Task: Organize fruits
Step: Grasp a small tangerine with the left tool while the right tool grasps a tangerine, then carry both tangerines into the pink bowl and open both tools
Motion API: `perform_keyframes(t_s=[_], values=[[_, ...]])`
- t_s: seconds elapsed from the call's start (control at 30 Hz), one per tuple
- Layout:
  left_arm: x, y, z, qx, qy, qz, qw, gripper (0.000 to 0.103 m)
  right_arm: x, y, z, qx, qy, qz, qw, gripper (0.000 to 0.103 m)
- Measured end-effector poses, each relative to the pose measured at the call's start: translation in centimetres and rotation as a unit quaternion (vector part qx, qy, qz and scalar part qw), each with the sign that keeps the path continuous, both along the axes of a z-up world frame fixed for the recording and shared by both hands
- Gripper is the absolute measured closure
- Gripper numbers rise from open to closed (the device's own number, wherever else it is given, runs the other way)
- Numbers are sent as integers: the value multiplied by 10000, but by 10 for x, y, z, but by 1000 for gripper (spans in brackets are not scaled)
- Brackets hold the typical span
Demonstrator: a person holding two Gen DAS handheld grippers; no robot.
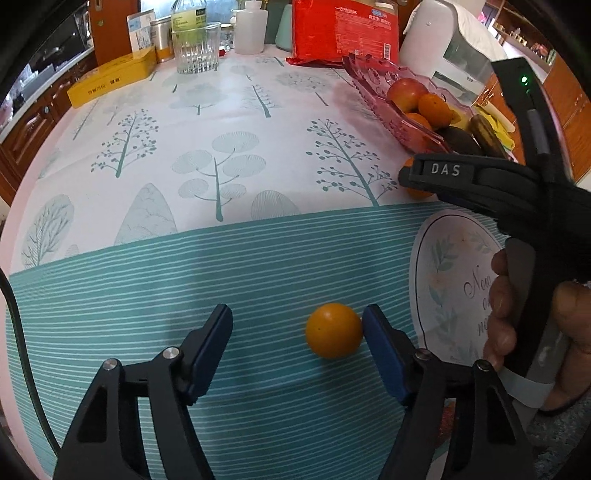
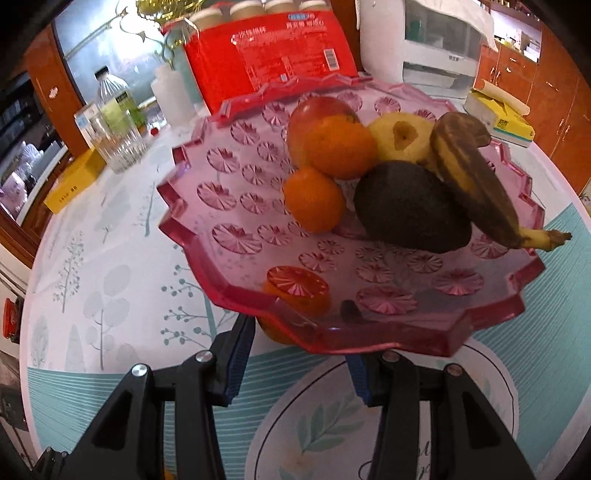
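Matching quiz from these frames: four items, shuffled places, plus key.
1 round orange fruit on the teal-striped cloth
2 dark oval avocado
3 clear ribbed glass tumbler
4 flat yellow box

a in the pink plastic tray
b left of the tumbler
c between the left hand-held gripper fingers
d in front of a green-labelled bottle

Pairs: 1c, 2a, 3d, 4b

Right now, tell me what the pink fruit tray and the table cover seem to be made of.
Pink fruit tray: probably moulded clear plastic, possibly glass; glossy and see-through, since an orange beneath it shows through the floor, with pressed starburst patterns and a scalloped rim.
Table cover: looks like printed vinyl or oilcloth; smooth, with a slight sheen, tree print and teal stripes. Coated fabric cannot be ruled out.
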State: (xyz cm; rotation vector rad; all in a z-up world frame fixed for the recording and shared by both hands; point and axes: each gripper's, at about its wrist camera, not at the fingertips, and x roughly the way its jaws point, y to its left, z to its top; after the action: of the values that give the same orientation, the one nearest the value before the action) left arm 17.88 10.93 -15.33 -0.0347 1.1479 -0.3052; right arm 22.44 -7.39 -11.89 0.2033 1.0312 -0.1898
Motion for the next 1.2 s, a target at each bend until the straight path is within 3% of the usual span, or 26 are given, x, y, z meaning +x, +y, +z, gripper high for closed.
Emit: perform_keyframes(t_s=[0.07,0.2,0.33,0.5,0.6,0.67,1.2], values=[[1,3,-1,-81,60,36,9999,33,2,0,-2,28,51,27,10000,62],[1,6,-3,-209,176,90,9996,33,4,4,-3,-50,95,94,9999,63],[1,4,-4,-293,329,3,9990,41,1,5,-2,-1,154,200,9997,64],[-1,-4,-5,-114,319,-89,9994,47,-12,9,5,102,178,391,9990,64],[0,-5,-5,-126,338,-59,9993,56,-21,12,9,140,175,512,9984,64],[-1,-7,-5,-139,357,-80,9992,67,-27,14,11,133,165,592,9980,64],[-16,-13,7,177,288,-32,9994,68,-72,12,35,191,-19,951,9953,64]])
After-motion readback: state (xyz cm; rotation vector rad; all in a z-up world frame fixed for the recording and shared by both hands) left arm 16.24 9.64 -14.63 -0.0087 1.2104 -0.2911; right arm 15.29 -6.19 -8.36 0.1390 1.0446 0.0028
